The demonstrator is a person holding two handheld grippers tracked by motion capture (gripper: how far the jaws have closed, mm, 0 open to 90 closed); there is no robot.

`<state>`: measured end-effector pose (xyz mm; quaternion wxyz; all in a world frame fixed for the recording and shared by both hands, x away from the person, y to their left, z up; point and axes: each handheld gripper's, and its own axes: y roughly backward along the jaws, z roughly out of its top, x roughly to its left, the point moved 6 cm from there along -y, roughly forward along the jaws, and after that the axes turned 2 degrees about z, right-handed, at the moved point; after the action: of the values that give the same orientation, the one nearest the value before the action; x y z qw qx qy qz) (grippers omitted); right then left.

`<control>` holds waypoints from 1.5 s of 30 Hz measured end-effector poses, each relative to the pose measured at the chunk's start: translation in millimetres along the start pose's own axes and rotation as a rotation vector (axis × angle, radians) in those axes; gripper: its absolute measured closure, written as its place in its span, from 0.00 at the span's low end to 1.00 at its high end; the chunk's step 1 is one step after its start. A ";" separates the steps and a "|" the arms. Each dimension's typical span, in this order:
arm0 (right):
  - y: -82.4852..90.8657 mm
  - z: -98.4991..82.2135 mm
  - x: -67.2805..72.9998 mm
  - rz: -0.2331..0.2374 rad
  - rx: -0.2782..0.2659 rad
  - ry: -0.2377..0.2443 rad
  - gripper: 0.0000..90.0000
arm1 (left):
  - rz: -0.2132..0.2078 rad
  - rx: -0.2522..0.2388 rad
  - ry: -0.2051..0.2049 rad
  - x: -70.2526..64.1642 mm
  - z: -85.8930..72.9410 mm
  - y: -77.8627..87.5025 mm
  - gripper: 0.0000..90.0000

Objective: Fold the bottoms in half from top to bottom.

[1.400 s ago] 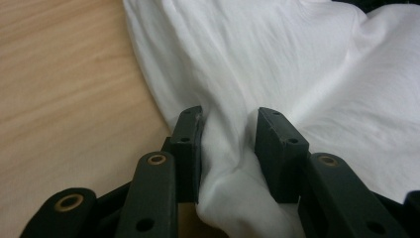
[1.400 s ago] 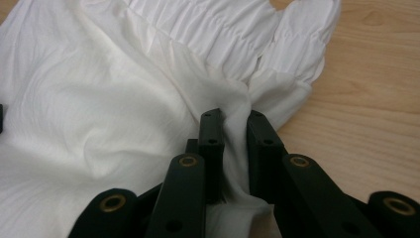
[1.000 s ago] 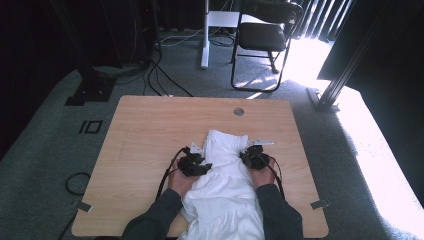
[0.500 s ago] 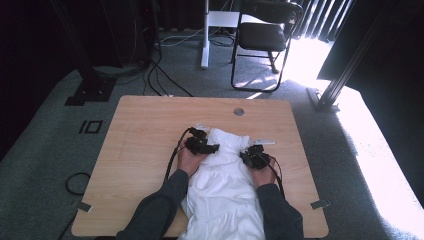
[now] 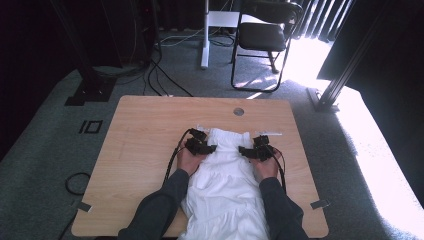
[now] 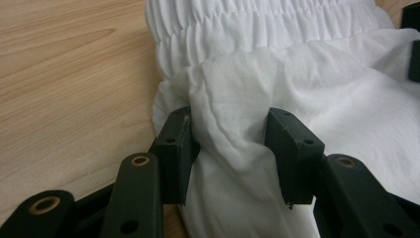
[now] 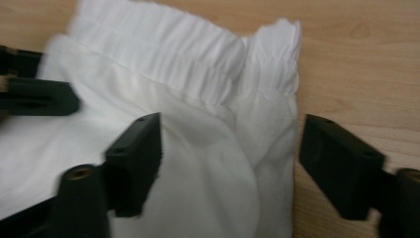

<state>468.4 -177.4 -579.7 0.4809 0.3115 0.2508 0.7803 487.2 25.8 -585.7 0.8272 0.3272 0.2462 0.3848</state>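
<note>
Hands work a white garment [image 5: 226,185] spread on a wooden table [image 5: 145,130], its gathered waistband [image 5: 229,136] toward the far edge and its hem at the near edge. At left, the left gripper [image 5: 209,148] pinches a bunched fold of cloth just below the waistband; its jaws have just been closing, and since a second ago it has slid inward onto the fabric. At right, the right gripper [image 5: 246,150], clamped a moment earlier, has just been opening: its jaws now stand spread astride the garment's right edge, pads clear of the cloth.
</note>
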 end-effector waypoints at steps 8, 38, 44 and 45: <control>-16.9 0.7 5.5 -0.072 0.066 0.128 0.54 | -0.005 0.005 -0.039 0.5 -0.6 0.2 0.64; 95.6 136.2 12.8 0.098 -0.268 0.211 0.92 | -0.079 -0.291 -0.120 -14.1 131.0 105.0 0.96; 107.9 112.6 12.7 0.125 -0.256 0.217 0.92 | -0.138 -0.280 -0.156 -33.5 107.1 110.4 0.96; 113.9 98.9 12.7 0.143 -0.247 0.217 0.92 | -0.145 -0.279 -0.166 -37.1 103.5 112.1 0.95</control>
<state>468.3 -203.7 -430.6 0.4291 0.1811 0.1806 0.8663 480.5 14.7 -429.3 0.9077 0.2212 0.1443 0.3262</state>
